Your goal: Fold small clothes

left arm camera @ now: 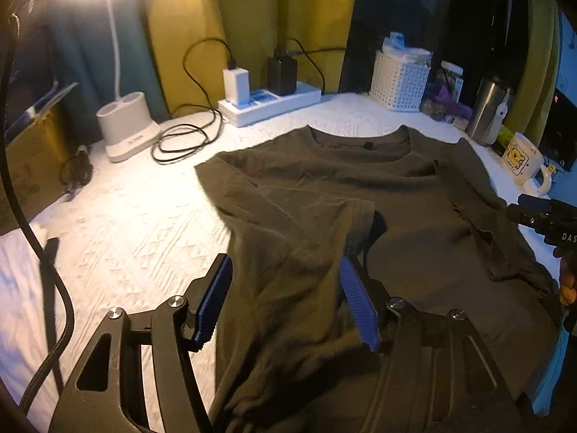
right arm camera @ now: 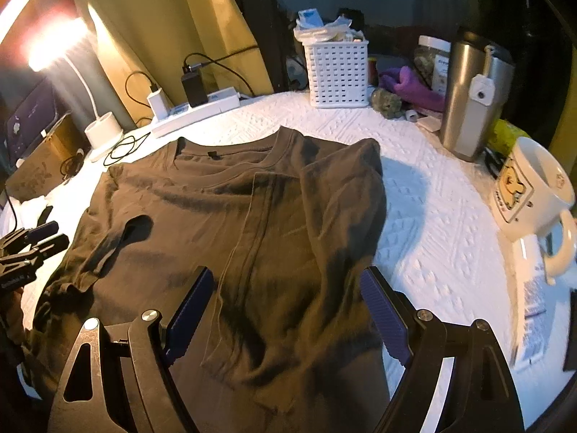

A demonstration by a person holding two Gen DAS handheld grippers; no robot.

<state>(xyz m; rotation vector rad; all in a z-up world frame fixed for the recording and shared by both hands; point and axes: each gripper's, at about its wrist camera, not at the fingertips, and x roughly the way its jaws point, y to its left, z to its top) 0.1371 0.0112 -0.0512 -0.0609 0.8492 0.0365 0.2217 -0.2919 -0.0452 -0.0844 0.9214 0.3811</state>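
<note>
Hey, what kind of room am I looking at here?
Probably a home bedroom or dorm desk rather than a lab: a lit desk lamp, a power strip with chargers, and a cartoon mug crowd a white textured cloth where an olive T-shirt lies.

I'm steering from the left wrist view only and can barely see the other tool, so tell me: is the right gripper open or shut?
Observer: The right gripper is open, jaws wide apart over the folded-in side of the shirt.
Operator: Is anything lying on that side, around the mug?
Observer: Yes, a printed paper lies flat beside the mug, on the side nearer the gripper and apart from the shirt.
</note>
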